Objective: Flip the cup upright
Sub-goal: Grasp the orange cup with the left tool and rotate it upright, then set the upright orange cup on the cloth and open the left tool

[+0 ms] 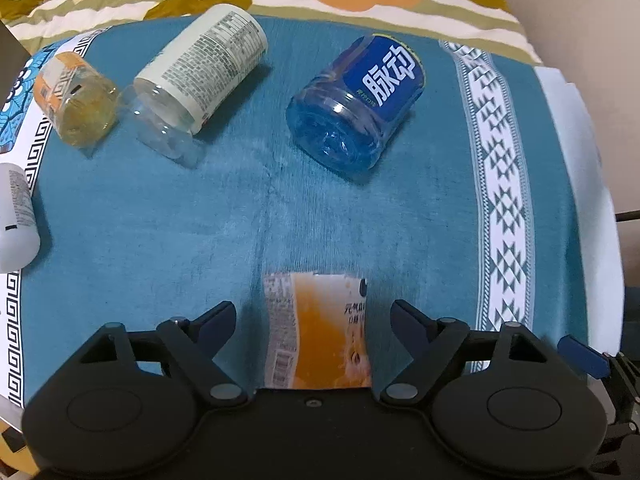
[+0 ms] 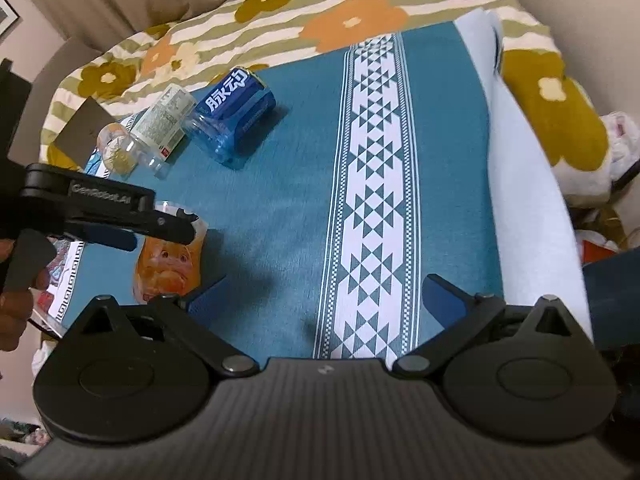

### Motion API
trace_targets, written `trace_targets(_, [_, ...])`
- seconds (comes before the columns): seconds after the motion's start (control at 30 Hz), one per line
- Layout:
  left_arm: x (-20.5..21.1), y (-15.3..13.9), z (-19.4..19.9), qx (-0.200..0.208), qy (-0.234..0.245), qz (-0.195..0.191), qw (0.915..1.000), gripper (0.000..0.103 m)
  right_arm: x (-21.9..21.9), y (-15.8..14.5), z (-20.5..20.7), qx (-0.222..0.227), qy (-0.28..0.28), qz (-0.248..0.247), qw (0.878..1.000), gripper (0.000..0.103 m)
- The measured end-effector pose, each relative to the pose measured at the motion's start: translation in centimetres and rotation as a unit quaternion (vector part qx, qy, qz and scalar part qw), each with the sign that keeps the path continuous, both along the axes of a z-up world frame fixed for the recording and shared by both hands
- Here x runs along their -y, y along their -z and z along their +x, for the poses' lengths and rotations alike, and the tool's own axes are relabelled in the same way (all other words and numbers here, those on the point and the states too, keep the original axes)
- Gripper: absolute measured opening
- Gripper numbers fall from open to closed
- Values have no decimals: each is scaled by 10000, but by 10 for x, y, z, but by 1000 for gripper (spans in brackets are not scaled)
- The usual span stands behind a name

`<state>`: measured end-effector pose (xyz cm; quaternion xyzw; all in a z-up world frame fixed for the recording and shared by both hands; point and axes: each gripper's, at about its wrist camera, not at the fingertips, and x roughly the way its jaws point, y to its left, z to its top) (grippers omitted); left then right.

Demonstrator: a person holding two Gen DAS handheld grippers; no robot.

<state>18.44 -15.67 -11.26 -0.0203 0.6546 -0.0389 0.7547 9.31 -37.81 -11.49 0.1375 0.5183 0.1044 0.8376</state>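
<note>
five cut-bottle cups: orange (image 1: 320, 328), blue (image 1: 356, 104), white-label (image 1: 200, 80), amber (image 1: 76, 100), white (image 1: 14, 216). two grippers: left (image 1: 312, 312), right (image 2: 324, 292).

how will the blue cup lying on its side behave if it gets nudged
The blue cup lies on its round side on the teal cloth, so it would likely roll. It looks like thin clear plastic and appears empty, so it is probably light and may dent if squeezed.

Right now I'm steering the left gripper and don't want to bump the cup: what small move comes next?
Probably ease the left gripper forward, then close: its jaws stand open, either side of the orange cup, not gripping it.
</note>
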Motion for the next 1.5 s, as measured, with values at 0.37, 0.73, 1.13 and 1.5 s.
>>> trace_targets(0.37, [5,20,12,-349,-169,88,9992,59,20,17,12,-194,-8,250,9995,103])
trace_targets(0.73, [6,4,4,-136,-43,-34,9999,56,22,13,13,-140,32,375,9992,103])
trace_targets(1.13, [-16,-39,-43,1560,270,-25,9874,56,4,-1,6,-4,-41,338,9994,103])
trace_targets(1.5, [-29,-8,-94,3346,350,-60,9417,56,-29,13,-8,-147,-28,72,9999,103])
